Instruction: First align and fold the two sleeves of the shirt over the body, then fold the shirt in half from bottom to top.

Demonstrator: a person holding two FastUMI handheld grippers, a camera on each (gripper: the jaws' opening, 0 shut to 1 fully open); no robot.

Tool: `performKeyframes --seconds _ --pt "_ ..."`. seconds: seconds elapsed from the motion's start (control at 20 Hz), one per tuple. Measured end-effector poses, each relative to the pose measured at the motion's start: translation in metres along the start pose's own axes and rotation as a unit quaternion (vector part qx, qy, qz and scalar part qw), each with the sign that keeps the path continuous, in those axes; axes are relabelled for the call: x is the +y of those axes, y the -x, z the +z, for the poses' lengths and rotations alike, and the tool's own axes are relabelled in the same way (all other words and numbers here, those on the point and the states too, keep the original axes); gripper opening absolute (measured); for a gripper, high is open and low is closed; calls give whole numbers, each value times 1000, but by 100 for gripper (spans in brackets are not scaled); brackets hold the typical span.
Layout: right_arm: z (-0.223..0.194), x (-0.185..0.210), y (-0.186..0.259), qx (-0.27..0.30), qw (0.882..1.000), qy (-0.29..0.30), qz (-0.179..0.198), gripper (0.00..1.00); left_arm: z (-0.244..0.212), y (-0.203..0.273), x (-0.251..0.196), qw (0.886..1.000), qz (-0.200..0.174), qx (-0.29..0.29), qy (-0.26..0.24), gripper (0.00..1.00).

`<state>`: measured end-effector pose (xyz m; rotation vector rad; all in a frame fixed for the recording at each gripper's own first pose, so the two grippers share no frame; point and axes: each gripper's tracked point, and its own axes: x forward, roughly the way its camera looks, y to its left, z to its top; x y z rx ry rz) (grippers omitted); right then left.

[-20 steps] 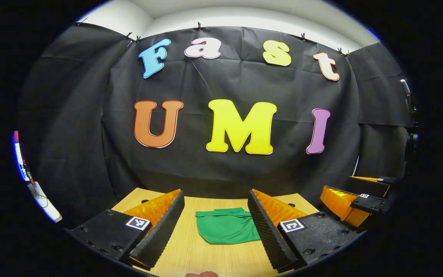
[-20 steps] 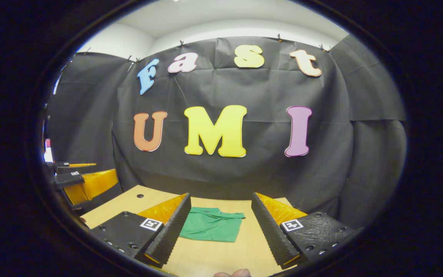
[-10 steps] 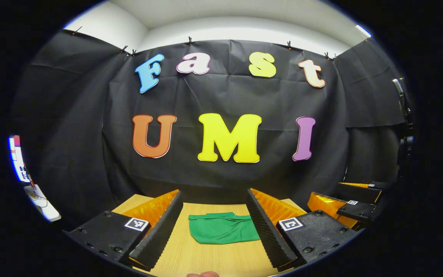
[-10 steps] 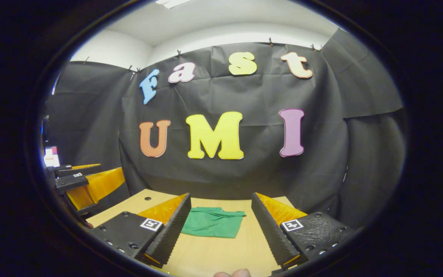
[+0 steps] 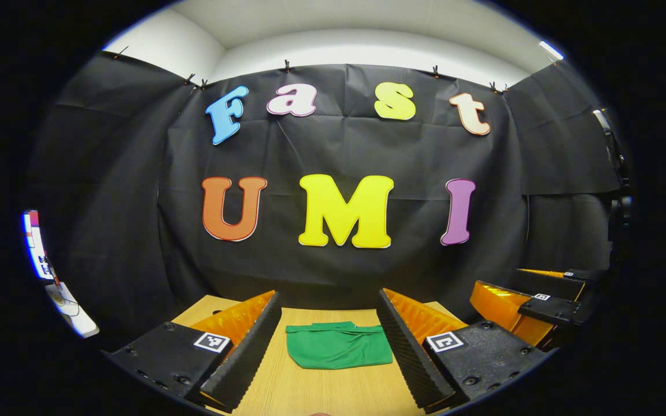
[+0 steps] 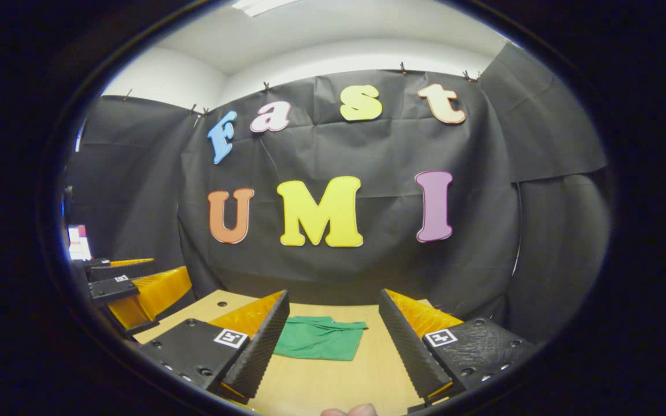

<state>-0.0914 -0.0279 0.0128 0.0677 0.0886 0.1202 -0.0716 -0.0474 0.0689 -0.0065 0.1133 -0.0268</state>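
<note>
You hold both the left hand-held gripper (image 5: 328, 346) and right hand-held gripper (image 6: 333, 341) level, jaws apart, above the desk (image 5: 310, 393), facing the folded shirt (image 5: 339, 345).

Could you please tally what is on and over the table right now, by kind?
Green shirt, folded, lying on the table: 1
Grippers, left gripper and right gripper, both open and clear of the shirt: 2
Wooden table: 1
Total: 4
</note>
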Motion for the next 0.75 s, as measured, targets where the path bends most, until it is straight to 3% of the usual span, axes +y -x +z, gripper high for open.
performKeyframes --seconds 0.1,0.15,0.3,0.4,0.75 --pt "-1 1 3 0 1000 4 0 92 -1 -1 -3 1000 -5 -3 2 100" --pt "-1 -2 4 0 1000 8 -4 95 -1 -2 -5 1000 -6 0 3 100" --pt "-2 -7 7 0 1000 12 -16 93 -3 -4 -9 1000 -13 4 5 100" --pt "-7 -9 6 6 1000 13 -22 98 -4 -6 -10 1000 -17 7 -1 100" --pt "-7 -12 2 7 999 10 -31 95 -2 -12 -13 1000 -22 3 -7 100"
